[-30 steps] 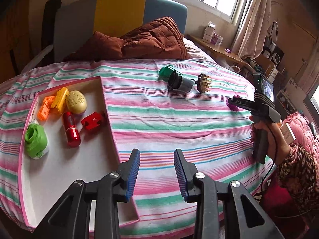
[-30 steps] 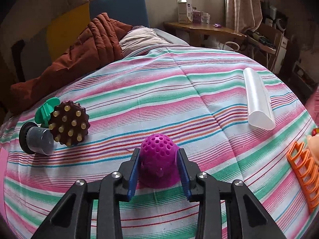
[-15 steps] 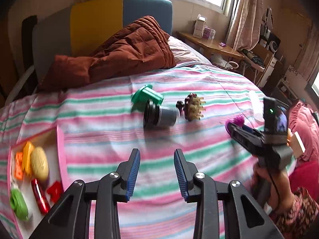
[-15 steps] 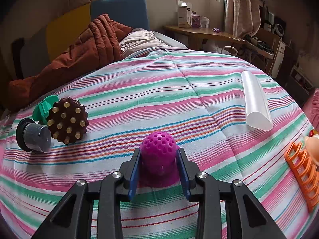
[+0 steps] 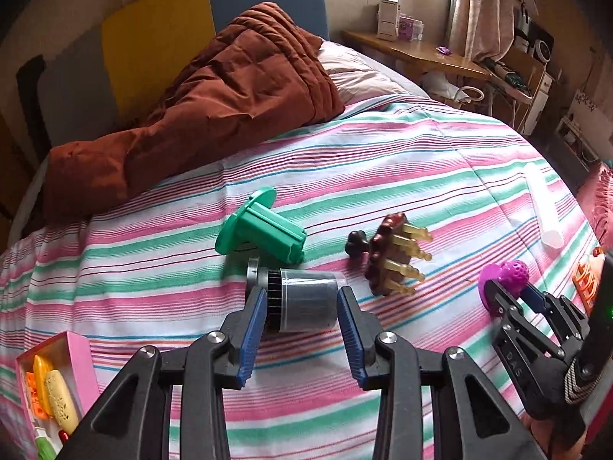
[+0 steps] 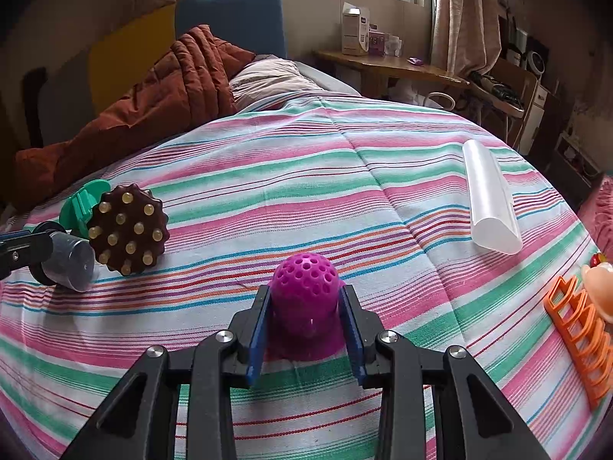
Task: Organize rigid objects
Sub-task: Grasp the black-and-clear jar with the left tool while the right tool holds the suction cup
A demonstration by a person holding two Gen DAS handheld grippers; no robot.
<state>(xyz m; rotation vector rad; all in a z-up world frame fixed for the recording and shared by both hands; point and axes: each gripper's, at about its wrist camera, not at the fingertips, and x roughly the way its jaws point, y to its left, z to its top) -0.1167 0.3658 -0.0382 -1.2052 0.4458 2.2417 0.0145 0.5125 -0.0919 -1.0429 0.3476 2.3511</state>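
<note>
A grey cylinder with a black ribbed ring [image 5: 306, 304] lies on its side on the striped bedspread. My left gripper [image 5: 302, 299] straddles it, its jaws opening, one blue pad at each end and neither pressing. Just behind lie a green flanged piece [image 5: 264, 230] and a brown studded massager [image 5: 390, 257]. My right gripper [image 6: 304, 306] is shut on a purple perforated dome [image 6: 304, 280] that rests on the bedspread. In the left wrist view the right gripper [image 5: 509, 291] is at the right edge.
A pink-rimmed tray [image 5: 76, 360] holding yellow and orange toys sits at the lower left. To the right lie a translucent white tube [image 6: 490, 199], an orange rack [image 6: 578, 341] and a peach toy [image 6: 599, 287]. A brown quilt [image 5: 214, 115] is heaped at the headboard.
My left gripper has swung right from the tray across the bed to the grey cylinder, and its jaws have widened around it. The right gripper stays on the purple dome.
</note>
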